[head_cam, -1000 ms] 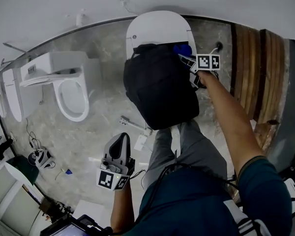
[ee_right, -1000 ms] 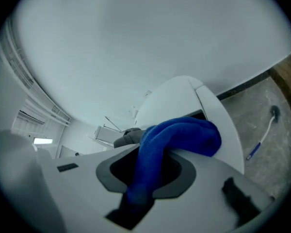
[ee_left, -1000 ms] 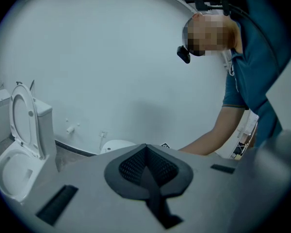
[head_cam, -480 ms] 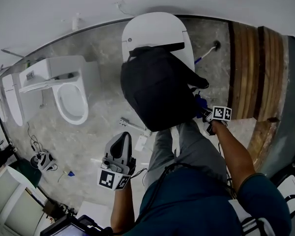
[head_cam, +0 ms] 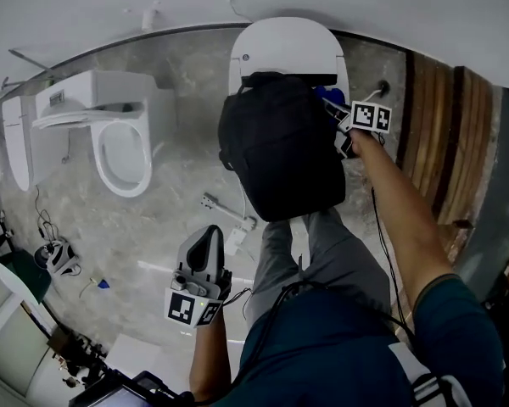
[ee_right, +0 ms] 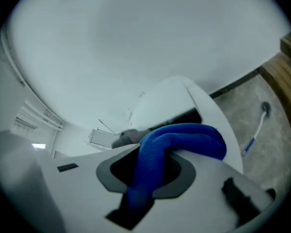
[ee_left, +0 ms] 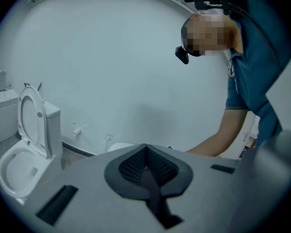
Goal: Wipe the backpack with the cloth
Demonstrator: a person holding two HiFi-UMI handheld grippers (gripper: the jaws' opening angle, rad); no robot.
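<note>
Head view first: the black backpack point(head_cam: 280, 151) sits on the closed lid of a toilet point(head_cam: 280, 45), just ahead of the person's knees. The right claw point(head_cam: 338, 121) is at the bag's upper right edge, with the blue cloth point(head_cam: 322, 93) poking out. The left claw point(head_cam: 205, 242) hangs low over the grey floor point(head_cam: 178, 185), well apart from the bag. A 2nd toilet point(head_cam: 123, 155) stands to the left.

Left gripper view: the claw point(ee_left: 146, 152) is pinched together with nothing in it.

Right gripper view: the claw point(ee_right: 145, 166) is clamped on a fold of cloth point(ee_right: 179, 140), and the white lid point(ee_right: 179, 101) is just beyond.

That cloth looks soft, light and limp. The bag looks soft-sided and likely to slide on the smooth lid, so steady it by the top with the free claw.
</note>
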